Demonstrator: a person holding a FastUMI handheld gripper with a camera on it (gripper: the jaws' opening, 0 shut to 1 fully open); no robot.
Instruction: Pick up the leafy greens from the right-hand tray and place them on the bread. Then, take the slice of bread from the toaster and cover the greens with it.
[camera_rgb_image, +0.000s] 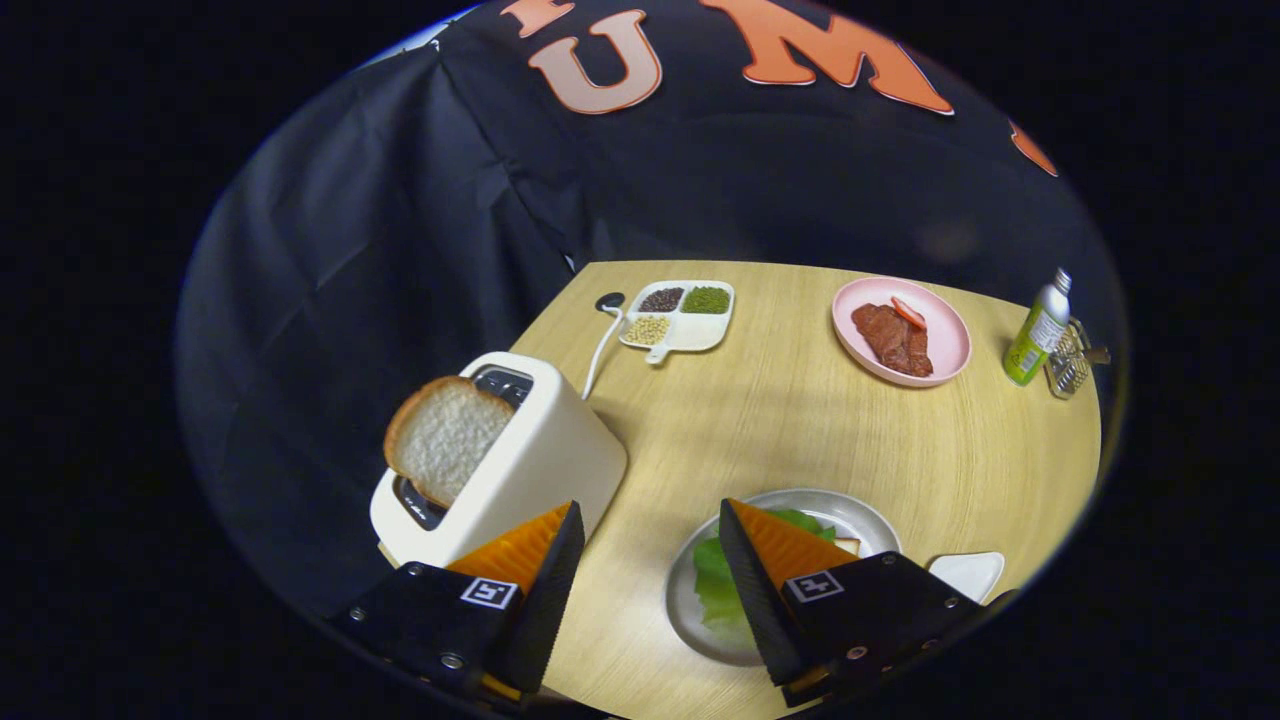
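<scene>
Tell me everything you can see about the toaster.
The toaster is a cream, rounded box with a smooth plastic-looking shell, standing on the wooden table near its edge. A dark slot runs along its top, and a slice of white bread with a brown crust sticks up out of it. A white cord runs behind it. The open hand-held gripper has one finger overlapping its base.

Bare table lies beyond toaster and plate
</scene>
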